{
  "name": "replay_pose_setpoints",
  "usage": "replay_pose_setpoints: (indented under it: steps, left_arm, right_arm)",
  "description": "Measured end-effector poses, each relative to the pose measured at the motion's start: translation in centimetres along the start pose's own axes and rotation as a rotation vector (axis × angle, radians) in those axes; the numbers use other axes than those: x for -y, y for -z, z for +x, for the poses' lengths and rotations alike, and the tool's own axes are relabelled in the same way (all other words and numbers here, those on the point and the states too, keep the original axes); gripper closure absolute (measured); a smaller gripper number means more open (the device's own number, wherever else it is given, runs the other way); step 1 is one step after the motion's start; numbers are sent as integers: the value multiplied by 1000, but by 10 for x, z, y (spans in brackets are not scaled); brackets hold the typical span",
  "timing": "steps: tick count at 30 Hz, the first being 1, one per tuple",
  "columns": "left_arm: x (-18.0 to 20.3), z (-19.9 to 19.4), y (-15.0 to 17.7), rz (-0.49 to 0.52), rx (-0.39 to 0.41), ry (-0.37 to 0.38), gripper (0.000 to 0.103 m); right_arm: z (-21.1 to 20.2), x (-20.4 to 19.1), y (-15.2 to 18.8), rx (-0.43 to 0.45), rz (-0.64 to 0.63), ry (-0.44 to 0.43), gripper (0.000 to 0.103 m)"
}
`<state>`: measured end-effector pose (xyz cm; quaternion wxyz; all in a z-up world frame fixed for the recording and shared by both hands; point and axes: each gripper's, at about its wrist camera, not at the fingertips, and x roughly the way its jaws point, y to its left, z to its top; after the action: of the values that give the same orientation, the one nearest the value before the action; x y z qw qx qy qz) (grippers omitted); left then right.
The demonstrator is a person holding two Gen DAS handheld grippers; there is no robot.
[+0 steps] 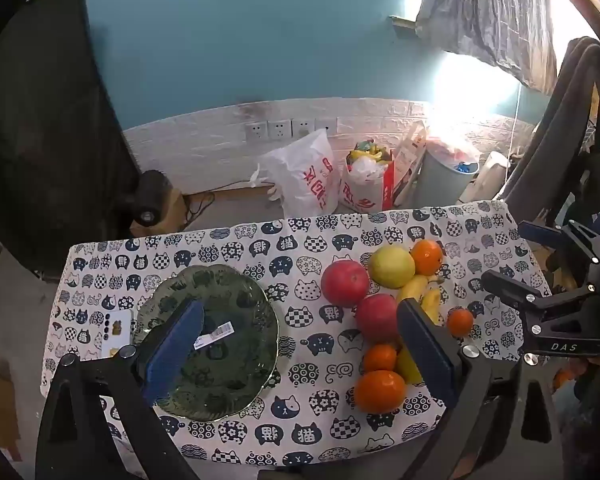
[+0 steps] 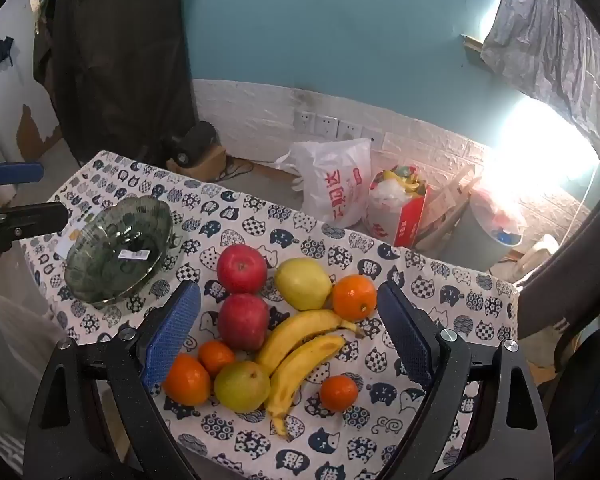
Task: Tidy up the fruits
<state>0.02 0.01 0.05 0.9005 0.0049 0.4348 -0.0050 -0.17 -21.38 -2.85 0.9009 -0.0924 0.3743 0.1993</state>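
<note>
Currently: both grippers wide, nothing held

Left gripper (image 1: 300, 344) hangs over the cat-print tablecloth (image 1: 236, 248), jaws spread wide, nothing between the pads. Green glass bowl (image 1: 220, 376) sits under its left finger, at 9 o'clock of the fruit pile, apart from it; only a white label (image 1: 214, 335) lies inside.

Right gripper (image 2: 290, 336) is also fully spread, hovering above the fruit, gripping nothing. Between its fingers on the cloth: two red apples (image 2: 242, 264), touching; yellow pear (image 2: 303, 283) at 3 o'clock of the upper apple; big orange (image 2: 354, 297) beside the pear; two bananas (image 2: 300, 360) side by side; green pear (image 2: 242, 386) at 6 o'clock; small tangerine (image 2: 339, 393) lying alone.
</note>
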Motion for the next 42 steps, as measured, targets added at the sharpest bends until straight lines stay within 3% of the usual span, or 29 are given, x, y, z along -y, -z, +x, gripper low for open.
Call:
replay_pose_setpoints:
  steps: [42]
  left_arm:
    - [2,9,6,33,-23,2,5]
  right_arm:
    - [5,2,1,-24,16,14,15]
